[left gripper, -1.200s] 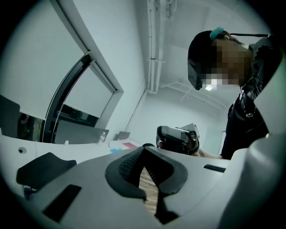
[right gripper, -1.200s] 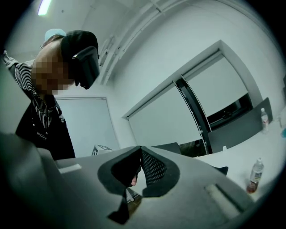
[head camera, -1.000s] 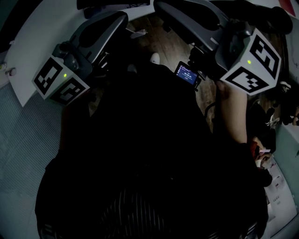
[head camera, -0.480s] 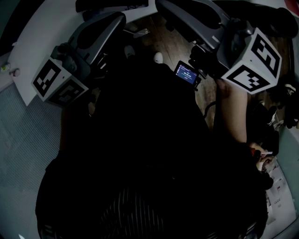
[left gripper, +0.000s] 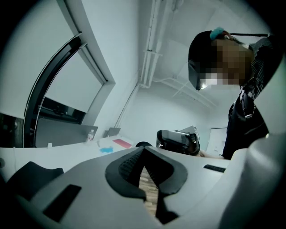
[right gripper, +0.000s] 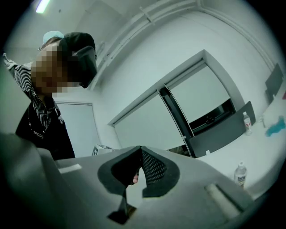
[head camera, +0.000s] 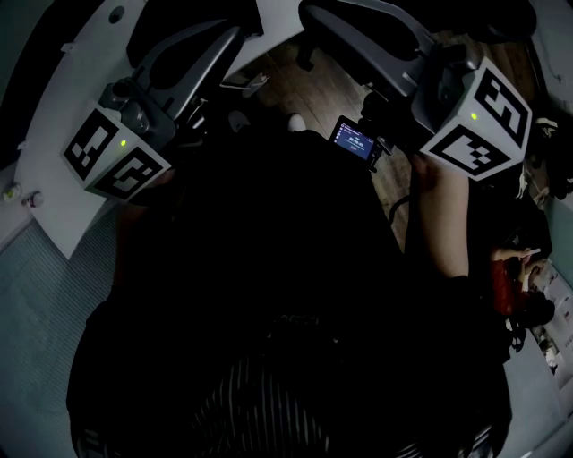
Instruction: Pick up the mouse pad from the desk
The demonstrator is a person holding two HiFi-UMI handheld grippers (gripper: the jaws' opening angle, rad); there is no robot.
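Holding both hand-held grippers shut and empty near the tabletop

Your left hand-held gripper (left gripper: pixel 143 150) has its jaws tip to tip with nothing between them. Wooden floor (left gripper: pixel 149 192) shows through the gap lower down. Your right hand-held gripper (right gripper: pixel 140 149) is closed the same way and carries nothing.

In the head view you hold both in front of your chest, marker cubes towards you. The left one reaches across the edge of the white tabletop (head camera: pixel 54 107). The right one is over the floor, with a small lit screen (head camera: pixel 355 140) just beside it.

Beyond the left hand-held gripper, a dark flat shape (head camera: pixel 170 18) lies on that tabletop. It may be the mouse pad, but you cannot tell for sure from these views. The left gripper view also shows a bottle (left gripper: pixel 91 134), a blue scrap (left gripper: pixel 106 150) and a pink sheet (left gripper: pixel 121 143) on a white tabletop farther back.
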